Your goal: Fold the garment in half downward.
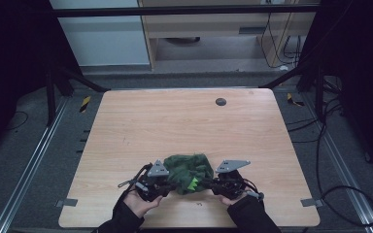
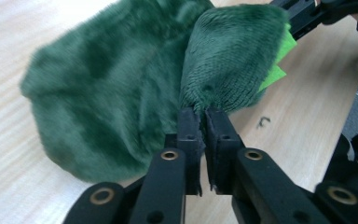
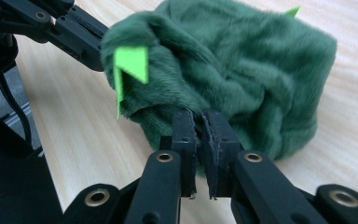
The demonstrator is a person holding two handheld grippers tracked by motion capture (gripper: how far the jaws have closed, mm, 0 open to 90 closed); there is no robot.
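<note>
Fingers (image 2: 190, 128) of the left gripper (image 2: 203, 122) and right gripper (image 3: 199, 122) are each pinched narrow on an edge of the dark green plush fabric item (image 1: 189, 171), bunched on the light wooden desk (image 1: 175, 121) near its front edge. Spreading it probably wants both grips firm, drawn apart evenly. 2 bright green felt tabs (image 3: 131, 63) mark 1 end.

The high view looked down and forward over the whole light wooden bench (image 1: 184, 131). Each gripper view sat close behind its own black jaws, low at frame bottom, and both shared the crumpled dark green plush cloth (image 2: 116, 93) at frame centre.
</note>
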